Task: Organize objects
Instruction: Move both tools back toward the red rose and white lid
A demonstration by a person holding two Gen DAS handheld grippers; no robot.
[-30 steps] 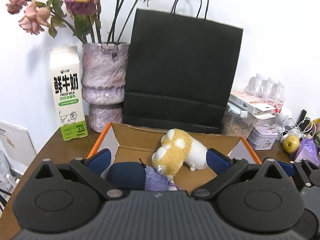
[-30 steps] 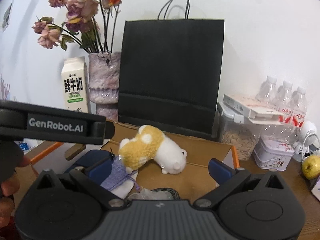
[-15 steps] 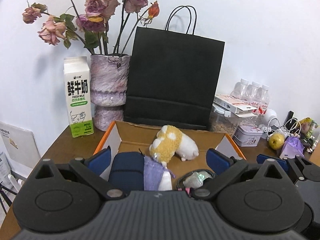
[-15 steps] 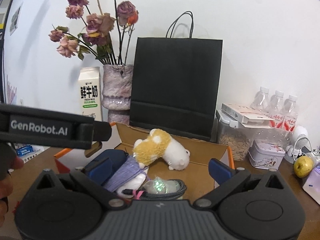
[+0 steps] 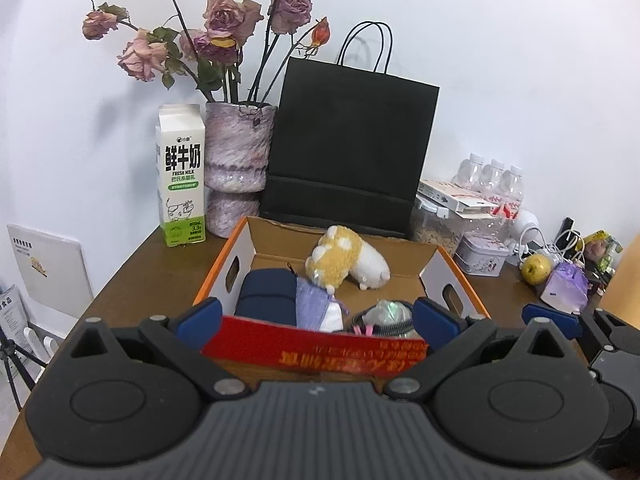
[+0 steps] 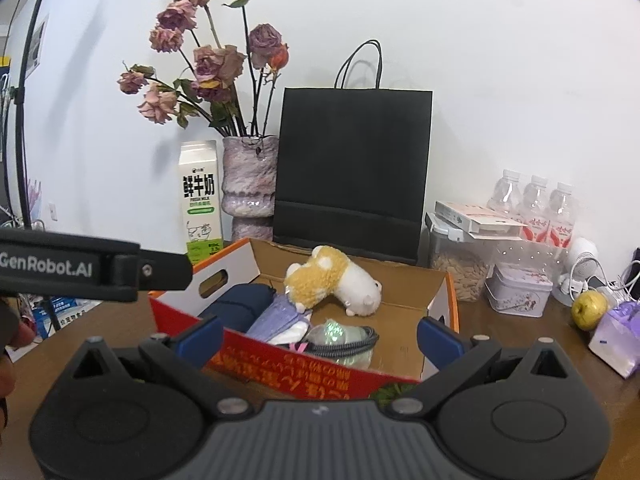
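Observation:
An open cardboard box [image 5: 442, 270] [image 6: 438, 286] with orange edges and a red front flap sits on the brown table. Inside it lie a yellow and white plush toy [image 5: 344, 260] [image 6: 332, 280], a dark blue pouch [image 5: 266, 296] [image 6: 236, 306], a lilac cloth bag [image 5: 312, 304] [image 6: 276, 316] and a clear pouch with a black zip [image 5: 386, 316] [image 6: 340, 338]. My left gripper [image 5: 316, 314] hangs open in front of the box, holding nothing. My right gripper [image 6: 318, 332] is open too, just before the red flap.
Behind the box stand a black paper bag [image 5: 348, 152], a purple vase of dried roses [image 5: 236, 160] and a milk carton [image 5: 180, 176]. At the right are a tin [image 6: 520, 290], water bottles [image 6: 536, 208], a green apple [image 6: 588, 310] and a purple tissue pack [image 6: 618, 334].
Both grippers have drawn back and up from inside the box, so the red front flap and the clear pouch came into view. Nothing was taken hold of.

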